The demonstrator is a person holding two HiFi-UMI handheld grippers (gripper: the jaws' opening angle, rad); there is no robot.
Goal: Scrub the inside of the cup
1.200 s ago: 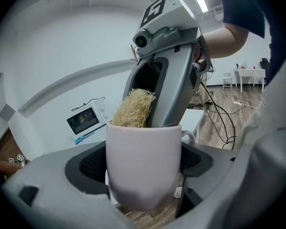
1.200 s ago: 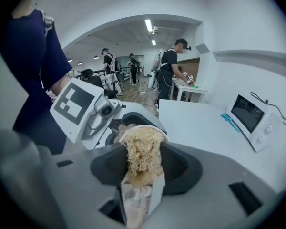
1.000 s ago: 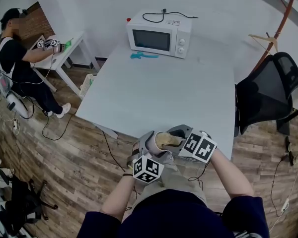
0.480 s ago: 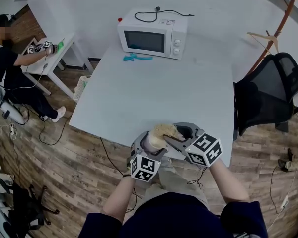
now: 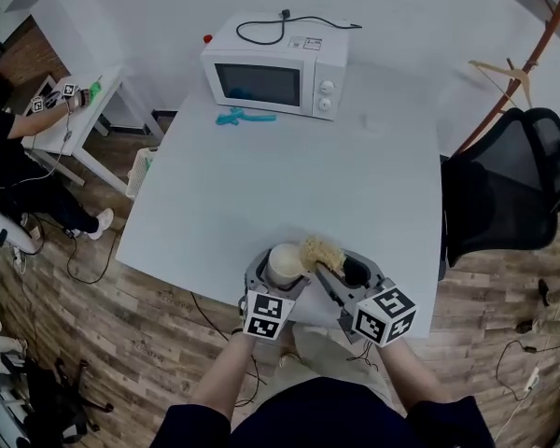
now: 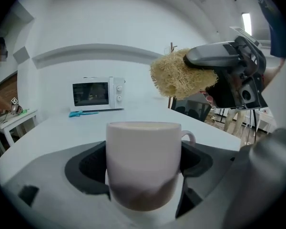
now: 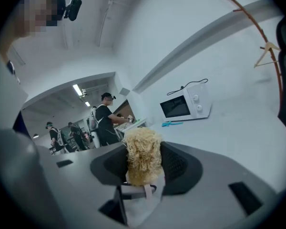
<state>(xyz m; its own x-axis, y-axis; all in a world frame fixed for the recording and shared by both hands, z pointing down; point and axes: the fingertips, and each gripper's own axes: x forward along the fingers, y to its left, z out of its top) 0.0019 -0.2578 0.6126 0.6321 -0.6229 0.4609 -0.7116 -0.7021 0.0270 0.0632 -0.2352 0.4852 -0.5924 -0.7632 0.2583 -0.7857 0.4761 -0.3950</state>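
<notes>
Left tongs (image 5: pixel 282 271): clamped on the upright white cup (image 6: pixel 143 156).
Right tongs (image 7: pixel 144 168): pinching the tan scrubber (image 7: pixel 143 151).
Scrubber: just beside the cup's rim, near the tabletop (image 5: pixel 289 175) edge.

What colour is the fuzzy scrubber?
Pale straw yellow. The scrubber shows best in the left gripper view.

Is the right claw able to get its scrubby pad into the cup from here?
Likely yes. The left claw holds the cup upright, mouth open, and the scrubber in the right claw hangs just above and beside its rim, with nothing between.
</notes>
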